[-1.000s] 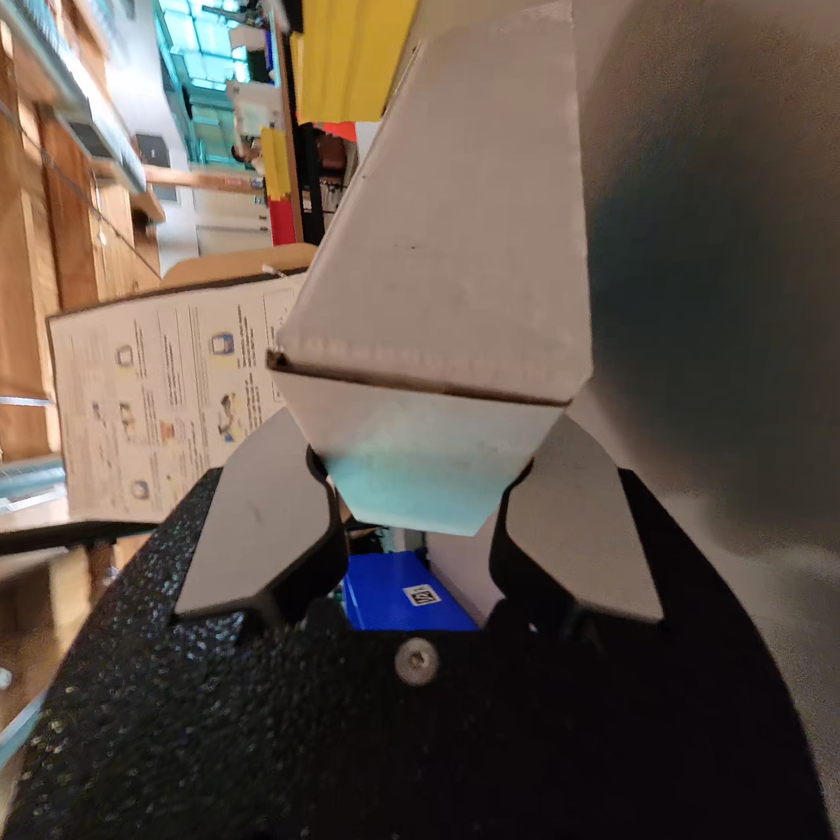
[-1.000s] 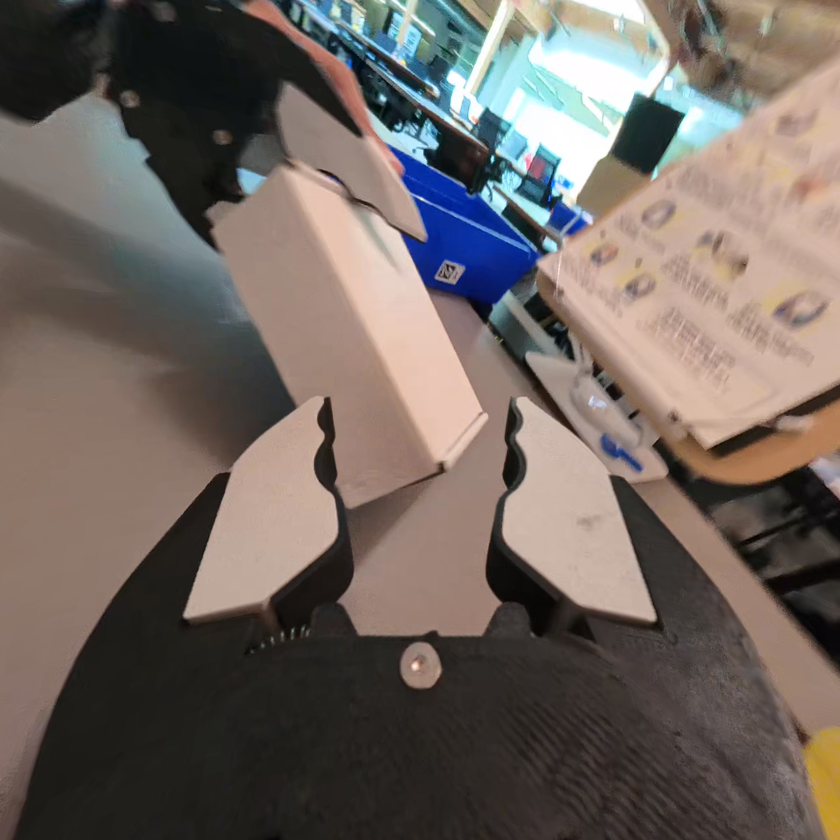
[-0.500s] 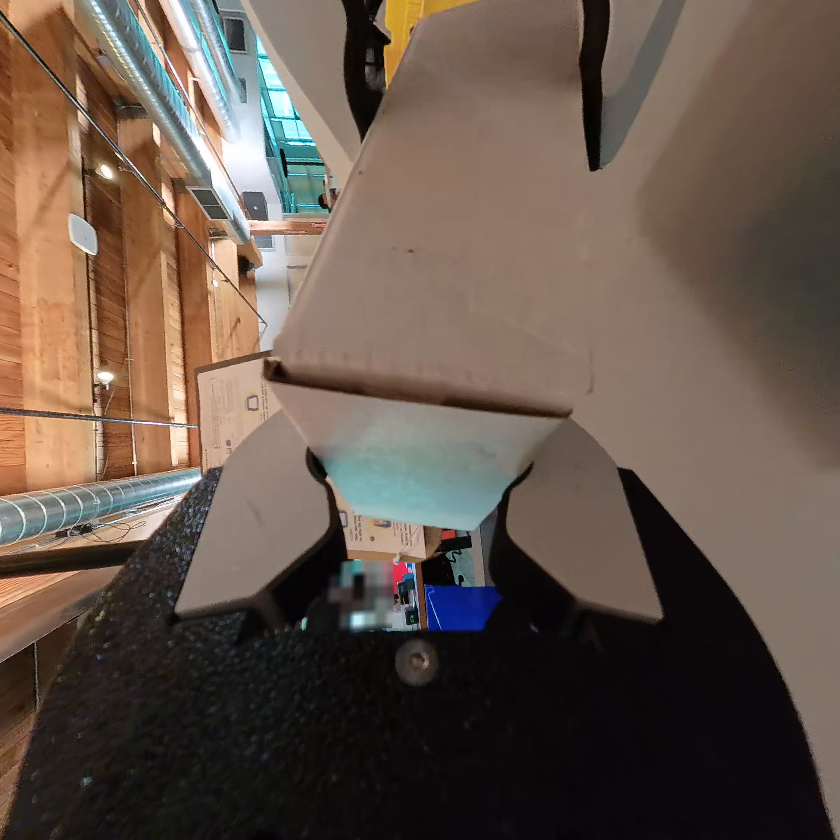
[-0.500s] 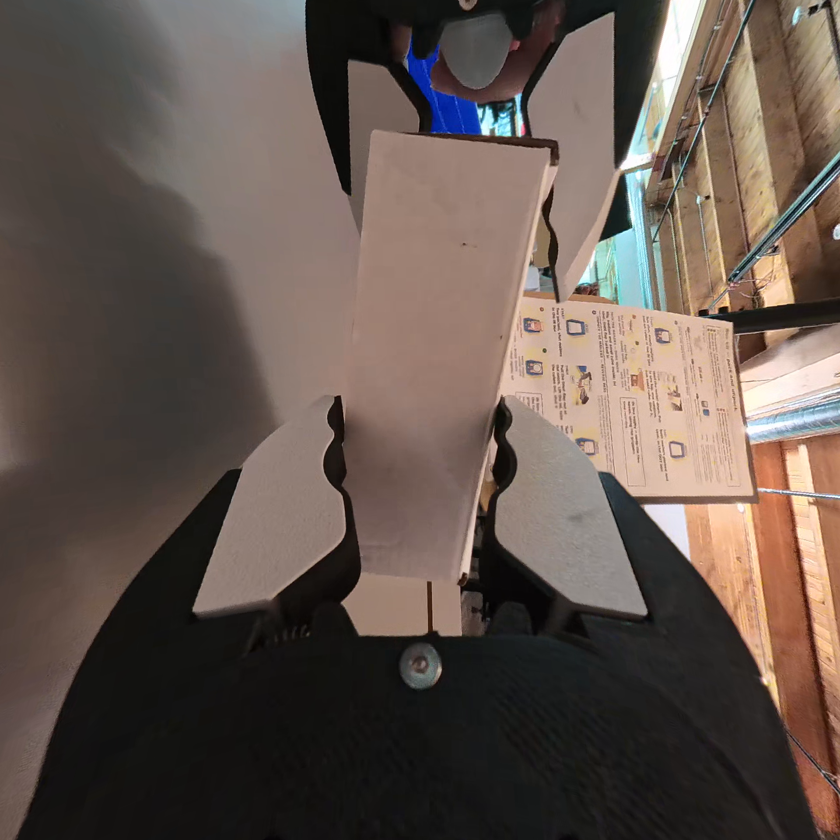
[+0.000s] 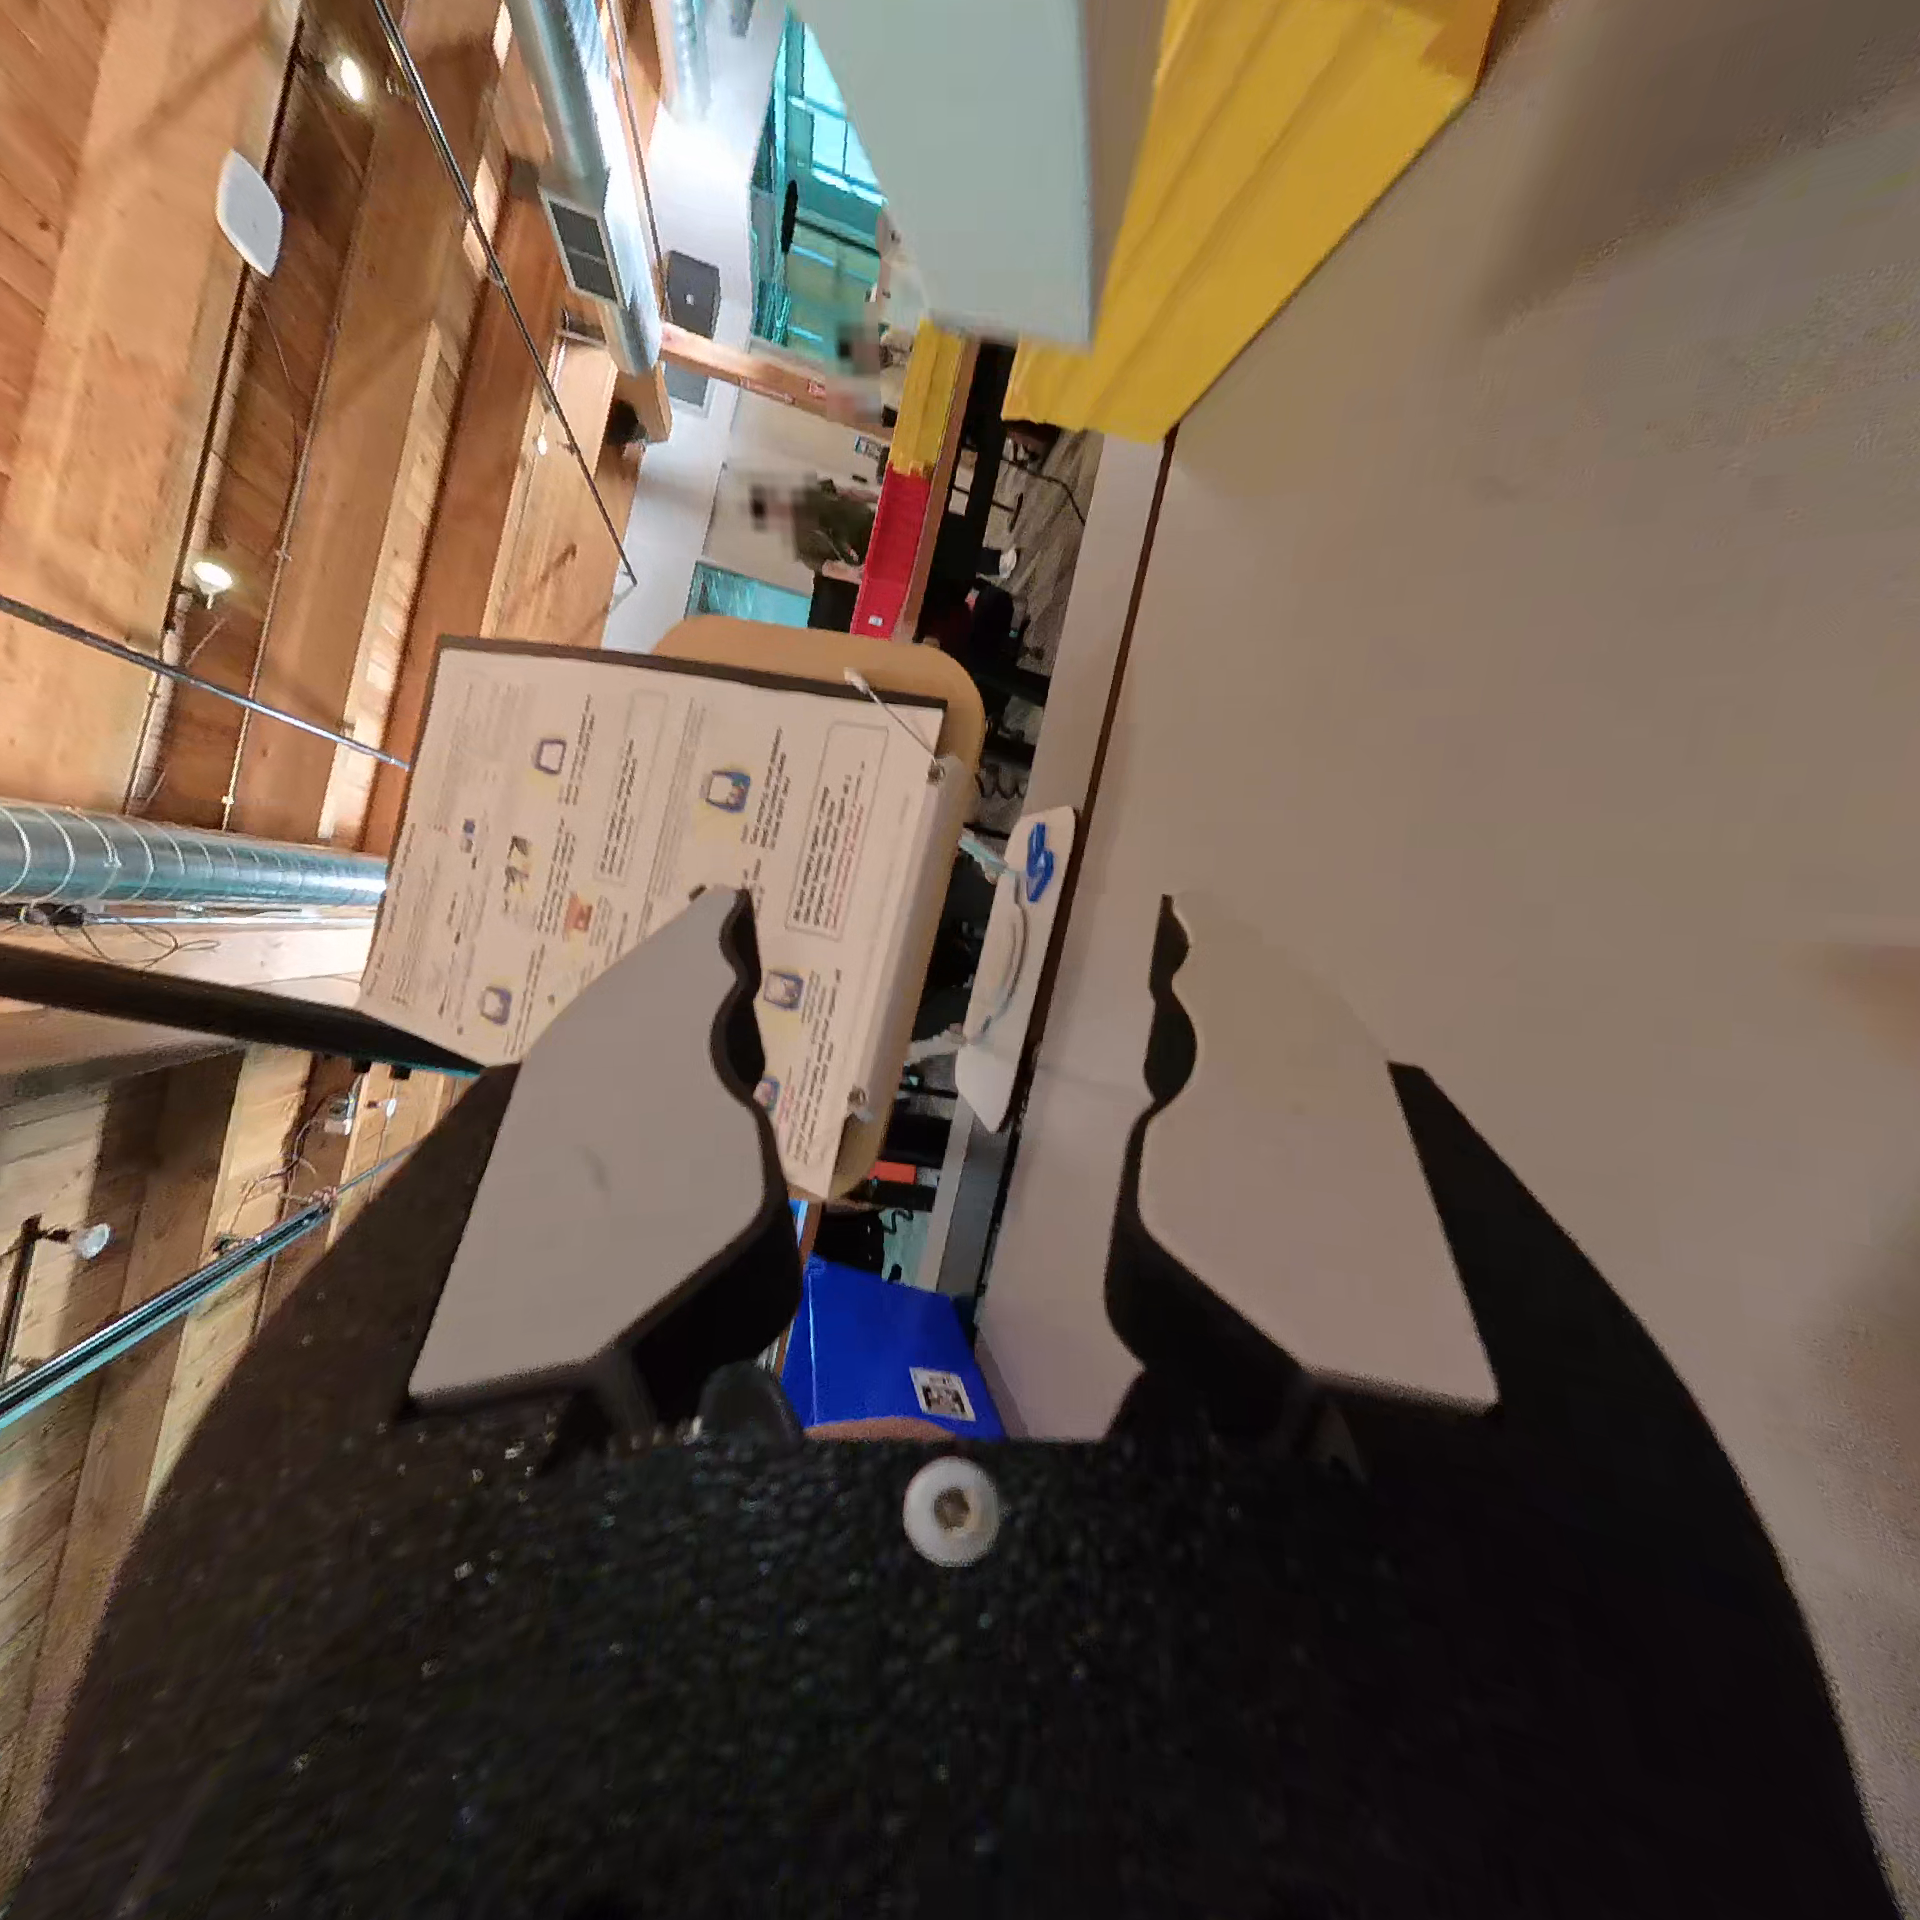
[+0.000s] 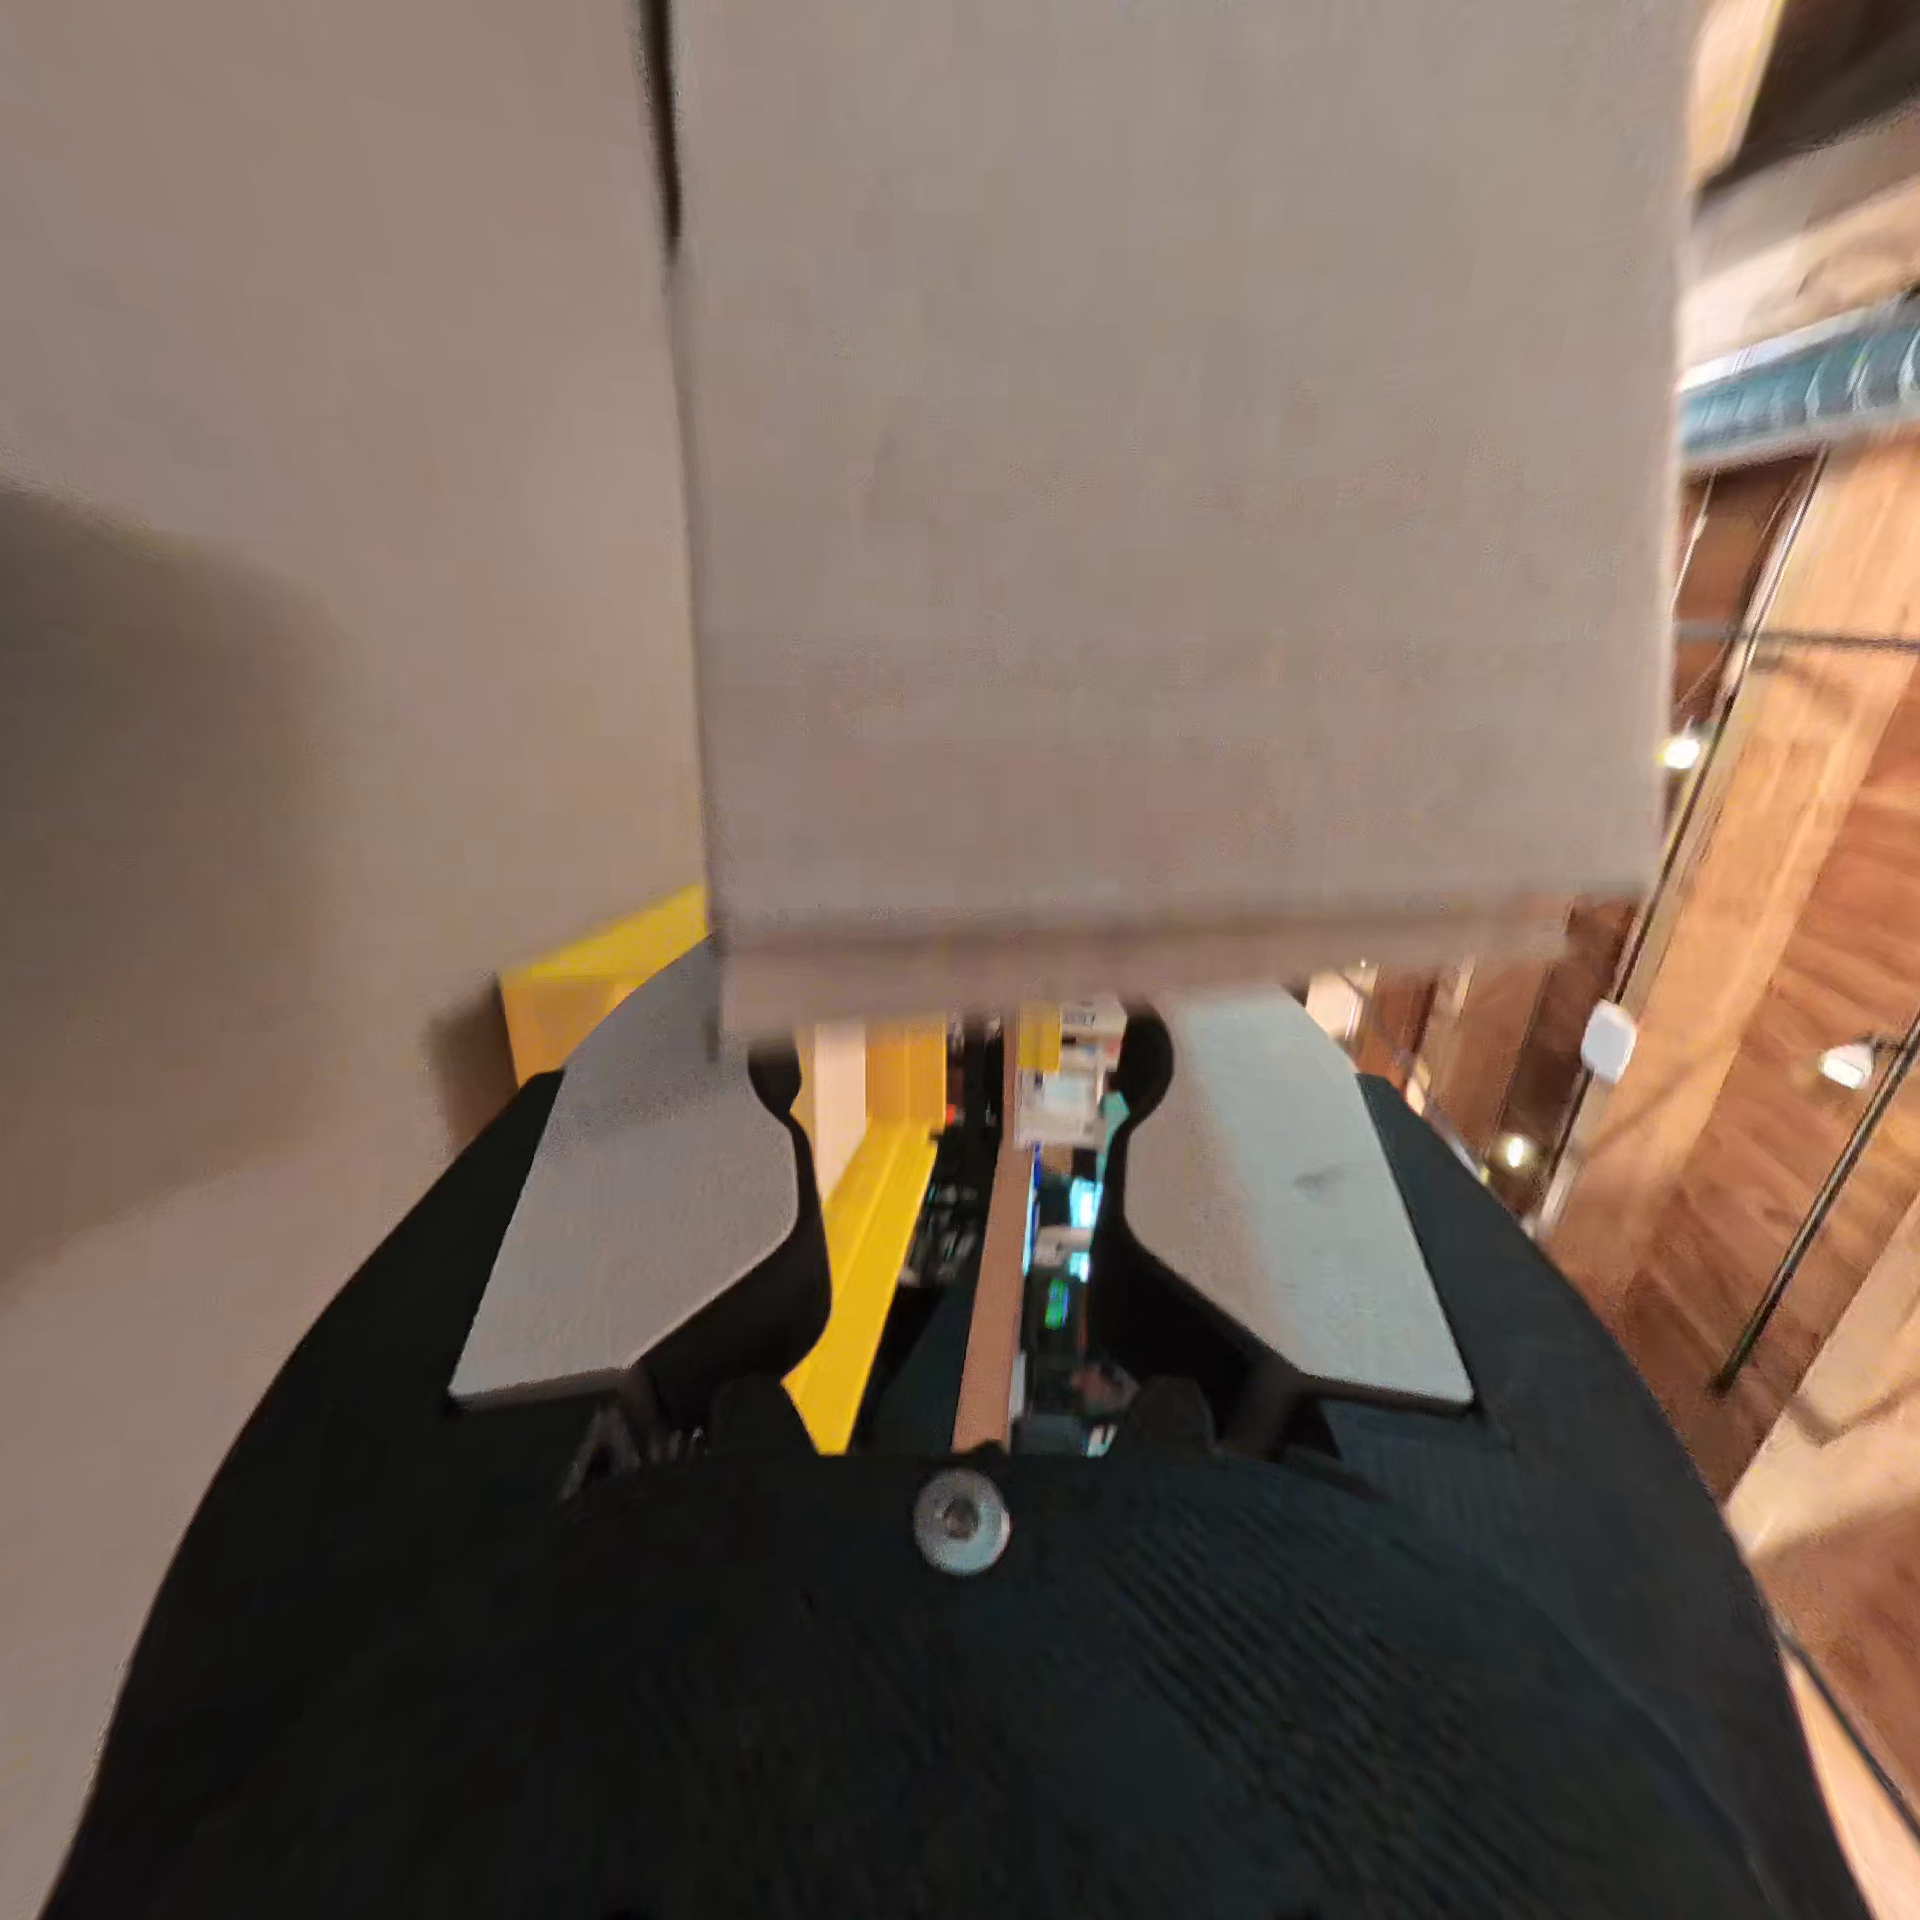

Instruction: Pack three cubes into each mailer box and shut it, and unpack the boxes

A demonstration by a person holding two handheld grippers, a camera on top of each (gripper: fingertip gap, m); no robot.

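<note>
A closed white mailer box [image 6: 1174,468] fills the upper middle of the blurred right wrist view. Its near edge lies across the tips of my right gripper [image 6: 945,1008]. The jaws stand a little apart and only background shows between them, so I cannot tell whether they hold the box. My left gripper [image 5: 953,914] is open and empty over the edge of the grey table [image 5: 1507,727]. The box also shows in the left wrist view [image 5: 966,156], far ahead at the top edge. No cubes are in view.
A yellow bin [image 5: 1247,208] lies at the table's far end and also shows in the right wrist view [image 6: 582,987]. A printed instruction board [image 5: 644,862] stands beyond the table edge, beside a small white holder [image 5: 1013,935]. A blue bin [image 5: 883,1340] sits close by. My right fingertips sit around 25 cm from my left ones.
My left gripper has let go of the white box, opened and pulled back. The box has moved away with the right gripper, which has swung round and now sees its broad face.
</note>
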